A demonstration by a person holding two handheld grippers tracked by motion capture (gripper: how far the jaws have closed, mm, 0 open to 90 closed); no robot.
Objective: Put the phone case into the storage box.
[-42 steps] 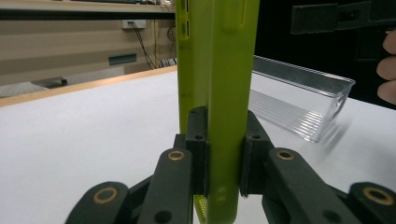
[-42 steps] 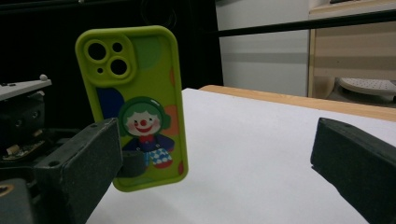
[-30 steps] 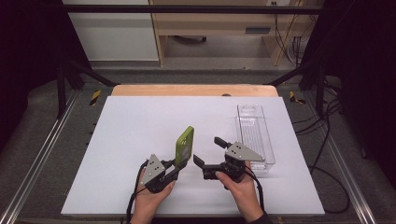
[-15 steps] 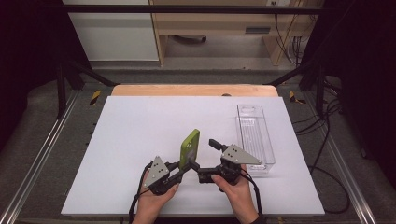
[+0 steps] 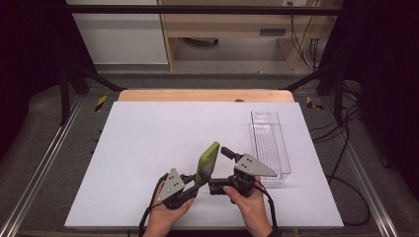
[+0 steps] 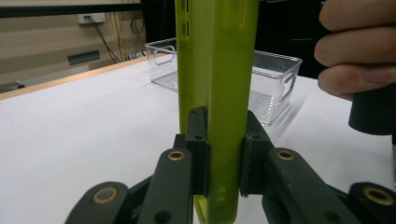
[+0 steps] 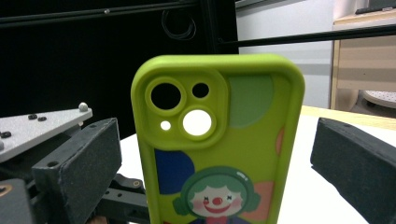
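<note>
Since a second ago the two hands have drawn together near the front edge of the table, and the lime-green soft plastic phone case (image 5: 208, 160) now stands between the two grippers rather than beside the left one alone; its upper end has swung to lean up and away toward the far right. The left gripper (image 5: 193, 181), a black two-jaw tool with a grey three-cornered plate on top, is clamped on the lower end of the case: in the left gripper view both black pads press flat against the case's narrow sides (image 6: 219, 93), which rises upright between them. The right gripper (image 5: 220, 170) sits just to the right of the case with its jaws spread wide; in the right gripper view the two black pads stand apart on either side of the case's back (image 7: 219, 154) without touching it, so this claw is open around the case and grips nothing. That back shows a raised camera cut-out block at its top left, coloured blobs and a cartoon clown face with green hair. The case is lifted off the white table top (image 5: 148, 143), held near the middle of its front edge. A clear rectangular plastic bin (image 5: 269, 145) lies on the table to the right, farther back and apart from the case.
</note>
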